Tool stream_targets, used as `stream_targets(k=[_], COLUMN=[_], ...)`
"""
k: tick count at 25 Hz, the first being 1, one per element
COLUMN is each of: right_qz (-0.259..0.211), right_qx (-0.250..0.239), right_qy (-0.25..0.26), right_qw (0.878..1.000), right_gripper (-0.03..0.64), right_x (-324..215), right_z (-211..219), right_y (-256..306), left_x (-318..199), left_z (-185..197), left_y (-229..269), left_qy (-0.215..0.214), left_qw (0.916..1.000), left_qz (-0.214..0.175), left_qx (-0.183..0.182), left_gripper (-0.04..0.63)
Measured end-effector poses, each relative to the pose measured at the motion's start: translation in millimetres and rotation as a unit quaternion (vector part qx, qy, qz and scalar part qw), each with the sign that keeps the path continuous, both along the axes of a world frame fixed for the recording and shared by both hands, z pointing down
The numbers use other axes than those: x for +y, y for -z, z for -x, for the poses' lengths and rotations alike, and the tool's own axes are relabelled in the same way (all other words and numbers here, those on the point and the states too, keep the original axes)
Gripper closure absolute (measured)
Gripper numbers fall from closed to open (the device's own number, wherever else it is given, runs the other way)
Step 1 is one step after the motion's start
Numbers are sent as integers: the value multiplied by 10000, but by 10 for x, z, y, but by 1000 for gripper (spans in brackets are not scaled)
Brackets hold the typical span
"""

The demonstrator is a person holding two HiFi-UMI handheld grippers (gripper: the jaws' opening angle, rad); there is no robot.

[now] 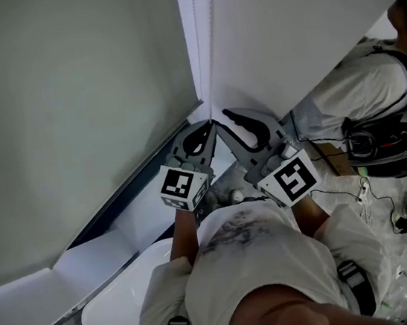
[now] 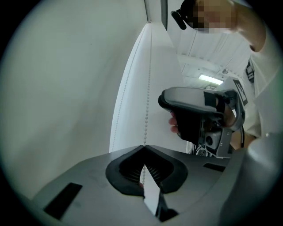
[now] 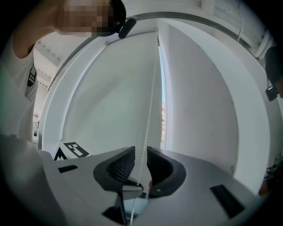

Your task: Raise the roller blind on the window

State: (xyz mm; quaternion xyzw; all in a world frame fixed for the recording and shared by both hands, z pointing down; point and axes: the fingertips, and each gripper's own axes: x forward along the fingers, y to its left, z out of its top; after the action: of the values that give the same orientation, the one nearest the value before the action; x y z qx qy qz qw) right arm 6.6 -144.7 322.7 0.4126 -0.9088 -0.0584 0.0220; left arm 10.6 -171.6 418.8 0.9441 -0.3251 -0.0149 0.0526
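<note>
The white roller blind (image 1: 297, 25) hangs ahead of me, and its bead chain (image 1: 198, 46) runs down along the blind's left edge. My left gripper (image 1: 204, 137) is shut on the bead chain (image 2: 146, 101), which enters the jaws where their tips meet. Just to the right and at about the same height, my right gripper (image 1: 237, 127) is open. The chain (image 3: 150, 114) passes through the narrow gap between its jaws and touches neither. From the left gripper view, the right gripper (image 2: 201, 114) shows beside the blind (image 2: 163, 66), held by a hand.
A grey-green wall (image 1: 67, 102) fills the left. Below the blind a dark sill edge (image 1: 129, 195) slants down. A white rounded surface (image 1: 116, 313) lies under my left arm. Another person (image 1: 375, 104) stands at the right, with cables (image 1: 366, 195) on the floor. A thin strip of window (image 3: 162, 114) shows.
</note>
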Motion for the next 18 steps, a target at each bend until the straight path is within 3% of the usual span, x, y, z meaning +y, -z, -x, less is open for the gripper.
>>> stream_targets(k=[18], right_qz=[-383], right_qx=[-368], right_qy=[425], right_qw=[9977], right_gripper=[509], right_x=[-147], right_z=[120], right_y=[681], left_x=[189], left_z=[13], left_y=[-67], left_qy=[-92], left_qw=[9999], left_qz=[53], left_qx=[59], left_gripper=[586])
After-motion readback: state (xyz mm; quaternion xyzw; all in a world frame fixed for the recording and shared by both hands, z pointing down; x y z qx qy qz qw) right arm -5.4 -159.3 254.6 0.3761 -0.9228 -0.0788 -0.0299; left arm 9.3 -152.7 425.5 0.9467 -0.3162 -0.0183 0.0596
